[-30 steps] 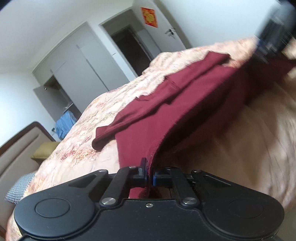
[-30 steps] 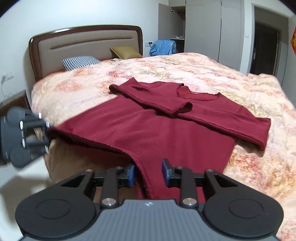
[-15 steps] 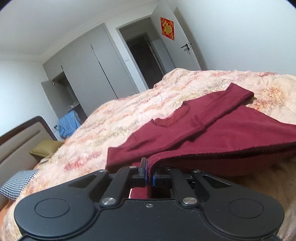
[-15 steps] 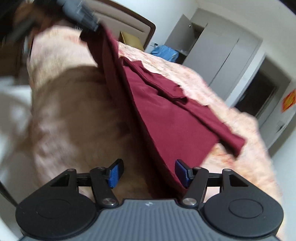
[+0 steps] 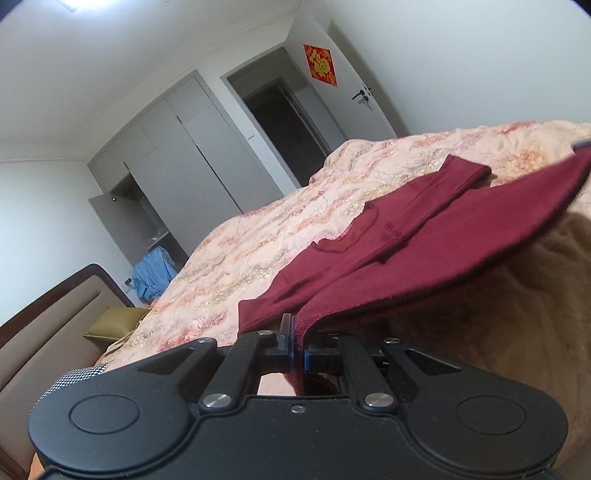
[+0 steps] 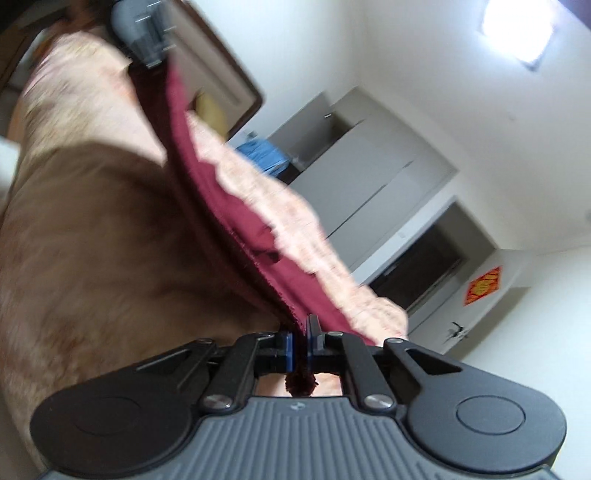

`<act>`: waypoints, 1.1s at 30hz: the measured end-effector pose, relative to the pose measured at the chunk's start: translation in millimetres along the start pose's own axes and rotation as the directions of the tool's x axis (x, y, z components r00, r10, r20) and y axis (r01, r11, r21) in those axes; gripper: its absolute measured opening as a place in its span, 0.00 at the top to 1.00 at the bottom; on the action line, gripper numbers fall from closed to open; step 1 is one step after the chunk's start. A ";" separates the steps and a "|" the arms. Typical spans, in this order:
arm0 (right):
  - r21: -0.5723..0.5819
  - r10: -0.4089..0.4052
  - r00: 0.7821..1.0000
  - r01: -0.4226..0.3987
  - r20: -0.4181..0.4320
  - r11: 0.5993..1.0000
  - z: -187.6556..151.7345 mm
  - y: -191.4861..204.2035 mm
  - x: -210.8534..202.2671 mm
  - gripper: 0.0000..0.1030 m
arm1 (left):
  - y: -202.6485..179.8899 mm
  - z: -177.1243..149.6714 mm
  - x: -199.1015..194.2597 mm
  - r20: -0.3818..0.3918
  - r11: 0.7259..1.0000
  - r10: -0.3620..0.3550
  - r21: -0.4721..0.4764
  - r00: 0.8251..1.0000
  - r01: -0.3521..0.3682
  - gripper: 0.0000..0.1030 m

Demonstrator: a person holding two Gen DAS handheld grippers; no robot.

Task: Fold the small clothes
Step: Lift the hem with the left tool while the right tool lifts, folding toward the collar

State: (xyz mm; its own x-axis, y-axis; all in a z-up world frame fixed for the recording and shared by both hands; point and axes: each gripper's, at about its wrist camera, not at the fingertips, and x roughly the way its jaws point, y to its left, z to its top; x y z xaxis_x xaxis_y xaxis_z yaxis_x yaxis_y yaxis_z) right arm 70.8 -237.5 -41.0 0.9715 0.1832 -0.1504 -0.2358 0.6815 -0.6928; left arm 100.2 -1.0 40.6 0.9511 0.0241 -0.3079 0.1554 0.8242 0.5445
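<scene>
A dark red long-sleeved shirt (image 5: 436, 243) lies on the bed with both sleeves folded across its chest. My left gripper (image 5: 298, 350) is shut on one corner of its bottom hem. My right gripper (image 6: 302, 349) is shut on the other hem corner, with a tuft of red cloth (image 6: 301, 382) poking out behind the pads. The hem (image 6: 221, 206) is stretched taut between the two grippers and lifted off the bed. The left gripper also shows in the right wrist view (image 6: 142, 31) at the top left.
The bed has a peach floral quilt (image 5: 280, 236) and a brown blanket (image 5: 517, 325) along its near side. A wooden headboard (image 5: 48, 314), an olive pillow (image 5: 110, 325) and a checked pillow (image 5: 79, 373) are at the left. Grey wardrobes (image 5: 192, 155) and a dark doorway (image 5: 284, 114) stand behind.
My right gripper, open around the hem before, has shut on it. Both grippers have lifted the hem and pulled it taut; the right view has tilted sharply.
</scene>
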 end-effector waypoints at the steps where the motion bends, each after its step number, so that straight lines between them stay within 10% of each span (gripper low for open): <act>1: 0.026 -0.001 1.000 0.001 0.003 1.000 3.2 -5.8 -2.0 0.93 | 0.7 0.0 -6.0 0.006 1.000 -0.002 -0.007 1.000 0.002 0.97; 17: 0.326 0.145 0.989 -0.141 0.013 0.935 12.6 -80.9 -132.2 0.93 | 8.5 2.8 -144.4 0.046 0.986 -0.149 -0.070 0.988 0.152 0.96; 26: 0.446 0.180 0.983 -0.175 0.031 0.878 16.4 -127.2 -88.3 0.93 | 22.3 31.0 -98.8 0.054 0.976 -0.135 -0.167 0.989 0.142 0.95; 33: 0.400 0.181 0.983 -0.150 -0.039 0.904 45.9 -174.1 27.4 0.93 | 56.8 82.6 10.7 -0.003 0.974 -0.116 -0.196 0.993 0.113 0.87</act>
State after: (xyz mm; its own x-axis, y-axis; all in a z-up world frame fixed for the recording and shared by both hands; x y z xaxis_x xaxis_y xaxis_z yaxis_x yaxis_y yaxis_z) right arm 137.4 -318.6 107.8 0.9131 0.2755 -0.3007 -0.3691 0.8718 -0.3220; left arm 141.2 -0.7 132.7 0.9258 -0.0699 -0.3714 0.2068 0.9163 0.3430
